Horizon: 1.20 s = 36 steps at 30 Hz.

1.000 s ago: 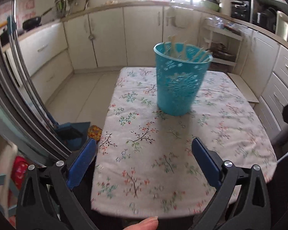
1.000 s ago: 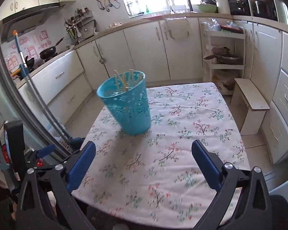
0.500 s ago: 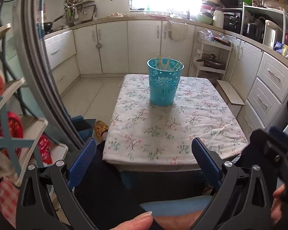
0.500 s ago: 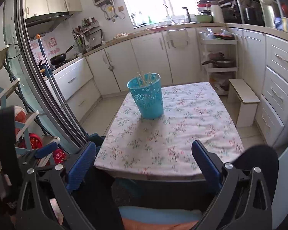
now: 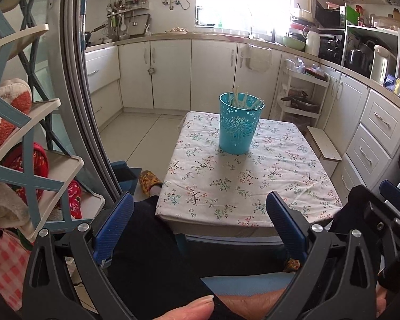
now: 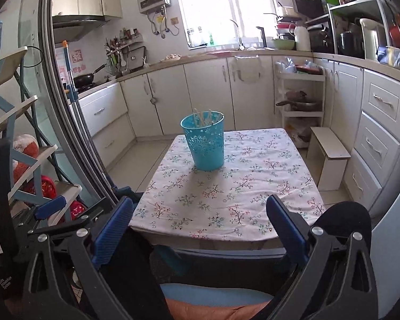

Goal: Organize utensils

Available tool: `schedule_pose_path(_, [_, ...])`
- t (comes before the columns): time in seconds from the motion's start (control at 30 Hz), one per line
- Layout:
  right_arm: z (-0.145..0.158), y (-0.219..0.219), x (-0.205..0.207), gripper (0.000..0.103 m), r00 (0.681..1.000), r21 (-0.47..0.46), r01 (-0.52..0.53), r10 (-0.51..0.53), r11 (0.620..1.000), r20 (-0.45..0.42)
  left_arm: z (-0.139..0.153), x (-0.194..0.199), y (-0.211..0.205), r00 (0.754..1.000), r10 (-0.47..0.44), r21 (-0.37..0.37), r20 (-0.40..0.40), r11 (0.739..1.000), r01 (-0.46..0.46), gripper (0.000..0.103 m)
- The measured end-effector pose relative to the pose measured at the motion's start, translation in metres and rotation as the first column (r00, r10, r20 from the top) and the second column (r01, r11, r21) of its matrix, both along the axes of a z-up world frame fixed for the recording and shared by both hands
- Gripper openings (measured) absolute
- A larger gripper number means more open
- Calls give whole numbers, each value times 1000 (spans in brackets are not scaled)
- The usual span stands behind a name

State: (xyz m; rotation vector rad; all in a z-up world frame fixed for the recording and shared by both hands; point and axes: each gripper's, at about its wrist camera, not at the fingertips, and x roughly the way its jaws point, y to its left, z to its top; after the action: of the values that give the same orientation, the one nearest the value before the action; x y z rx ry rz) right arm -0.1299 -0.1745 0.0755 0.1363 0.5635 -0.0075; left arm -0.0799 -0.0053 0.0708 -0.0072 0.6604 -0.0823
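Note:
A turquoise perforated cup (image 5: 238, 124) stands upright on the far part of a small table with a floral cloth (image 5: 242, 186). Several pale chopsticks (image 5: 244, 101) stand in it. It also shows in the right wrist view (image 6: 205, 141), with the chopsticks (image 6: 204, 117) and the cloth (image 6: 226, 192). My left gripper (image 5: 200, 224) is open and empty, held back from the table's near edge over my lap. My right gripper (image 6: 200, 224) is open and empty, also back from the table.
A blue-and-white shelf rack (image 5: 21, 138) with red and white items stands at the left by a sliding door frame (image 5: 77, 93). White cabinets (image 5: 213, 72) ring the room. A small white stool (image 6: 328, 157) stands right of the table.
Both grippers have pulled back and away from the table; the cup now looks smaller and farther off. Both stayed open and empty.

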Motion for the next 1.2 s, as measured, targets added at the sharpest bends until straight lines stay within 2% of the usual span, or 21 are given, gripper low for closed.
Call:
schedule_pose_path(0.97, [-2,5,0,96,1000,5,-16,16,1000,-8,1,-3,1,1000,16,22,-1,1000,-15,96])
schedule_pose_path(1.2, [-4,7,3,96,1000,13,-15,15,1000,-21,-1,-1,4,1000,8,0,-15,1000,-8,96])
